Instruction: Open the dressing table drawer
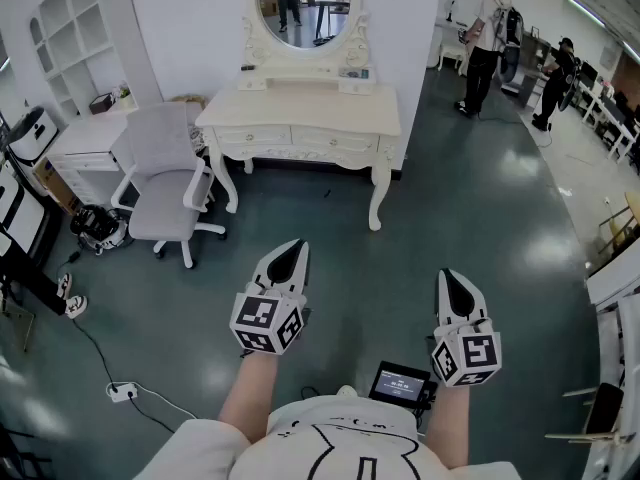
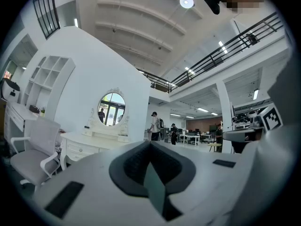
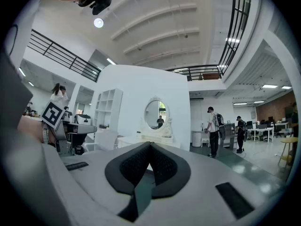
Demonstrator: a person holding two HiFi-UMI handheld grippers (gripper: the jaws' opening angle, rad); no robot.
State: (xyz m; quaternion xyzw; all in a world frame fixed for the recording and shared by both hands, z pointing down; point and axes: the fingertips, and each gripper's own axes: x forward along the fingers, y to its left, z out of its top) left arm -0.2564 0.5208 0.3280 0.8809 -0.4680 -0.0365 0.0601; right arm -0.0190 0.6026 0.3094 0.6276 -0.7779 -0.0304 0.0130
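The cream dressing table [image 1: 300,108] with an oval mirror [image 1: 307,3] stands against the far wall, well ahead of both grippers. Its drawers [image 1: 335,144] along the front look closed. My left gripper [image 1: 293,249] is shut and empty, held level over the dark floor and pointing at the table. My right gripper [image 1: 451,277] is beside it, also shut with nothing between its jaws. In the left gripper view the table [image 2: 87,144] is small, left of the closed tips [image 2: 150,142]. In the right gripper view the table [image 3: 141,139] sits just beyond the meeting tips [image 3: 150,144].
A white office chair [image 1: 165,183] stands left of the dressing table, beside a white desk [image 1: 85,143] and shelves. A power strip with a cable [image 1: 122,391] lies on the floor at lower left. Two people [image 1: 490,38] stand at the back right.
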